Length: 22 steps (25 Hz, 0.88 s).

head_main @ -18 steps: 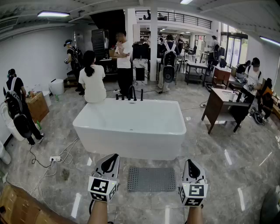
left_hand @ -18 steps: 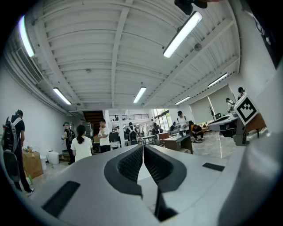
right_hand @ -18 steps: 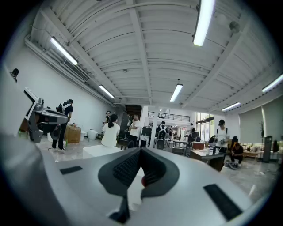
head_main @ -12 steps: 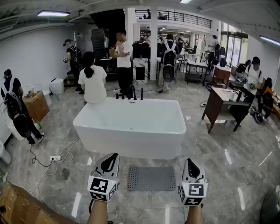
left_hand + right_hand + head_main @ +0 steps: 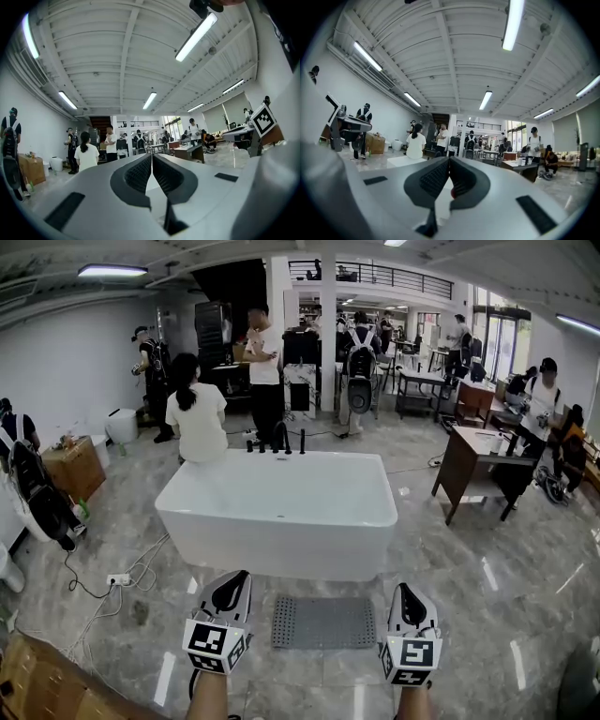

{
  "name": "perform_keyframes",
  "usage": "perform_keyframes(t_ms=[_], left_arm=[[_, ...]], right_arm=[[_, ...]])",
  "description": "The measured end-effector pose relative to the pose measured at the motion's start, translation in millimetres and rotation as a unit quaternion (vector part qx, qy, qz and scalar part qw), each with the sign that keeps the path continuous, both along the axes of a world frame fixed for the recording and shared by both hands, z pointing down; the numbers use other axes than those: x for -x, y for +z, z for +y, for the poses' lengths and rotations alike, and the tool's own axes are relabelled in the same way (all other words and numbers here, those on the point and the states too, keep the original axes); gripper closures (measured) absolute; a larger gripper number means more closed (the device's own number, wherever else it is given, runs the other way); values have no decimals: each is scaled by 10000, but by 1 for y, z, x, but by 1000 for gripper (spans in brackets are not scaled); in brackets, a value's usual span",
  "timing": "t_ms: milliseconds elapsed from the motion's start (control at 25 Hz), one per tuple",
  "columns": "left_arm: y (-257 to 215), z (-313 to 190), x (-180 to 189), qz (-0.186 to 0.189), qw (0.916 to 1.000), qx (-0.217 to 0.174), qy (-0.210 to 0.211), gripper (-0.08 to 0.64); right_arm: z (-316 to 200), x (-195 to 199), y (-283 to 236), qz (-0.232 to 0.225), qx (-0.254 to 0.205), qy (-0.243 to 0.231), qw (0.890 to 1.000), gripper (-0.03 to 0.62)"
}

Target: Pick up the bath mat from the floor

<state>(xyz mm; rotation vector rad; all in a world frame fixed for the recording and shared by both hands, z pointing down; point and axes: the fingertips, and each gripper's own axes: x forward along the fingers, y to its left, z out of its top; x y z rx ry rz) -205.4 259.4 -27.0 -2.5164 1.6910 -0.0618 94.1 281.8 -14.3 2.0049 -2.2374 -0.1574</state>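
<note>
Pressing flat against each other, the jaws of the left gripper [image 5: 152,158] hold nothing, and their ribbed pads meet along a thin seam. The jaws of the right gripper [image 5: 449,162] are likewise closed on nothing. Both grippers point level across the room, toward the white bathtub [image 5: 281,517].

In the head view the two grippers are held side by side above the floor, each with its marker cube nearest the camera. The bath mat [image 5: 323,622], grey and dotted with holes, lies flat on the glossy tiled floor [image 5: 487,615]. It sits just in front of the bathtub's near wall and appears between the two grippers, touched by neither.

Black taps [image 5: 278,440] stand at the tub's far rim, where a person in a white shirt [image 5: 199,413] sits facing away. A power strip [image 5: 118,579] with a loose cable lies on the floor to the left, and a wooden desk [image 5: 473,470] stands to the right.
</note>
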Motion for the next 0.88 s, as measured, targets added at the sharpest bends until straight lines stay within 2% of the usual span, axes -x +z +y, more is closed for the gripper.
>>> perform_keyframes(t_ms=[200, 440, 560, 880], left_arm=[[4, 1, -22, -10, 10000, 38, -42, 541], [11, 6, -61, -208, 9995, 59, -220, 541], [12, 4, -69, -104, 9993, 42, -350, 541], [26, -35, -74, -73, 9992, 97, -372, 541]], right_arm=[[4, -27, 8, -58, -11, 29, 10000, 571], [4, -71, 17, -10, 24, -108, 9999, 571], [-4, -90, 21, -13, 44, -137, 9999, 571], [-47, -89, 27, 22, 42, -229, 9997, 569]])
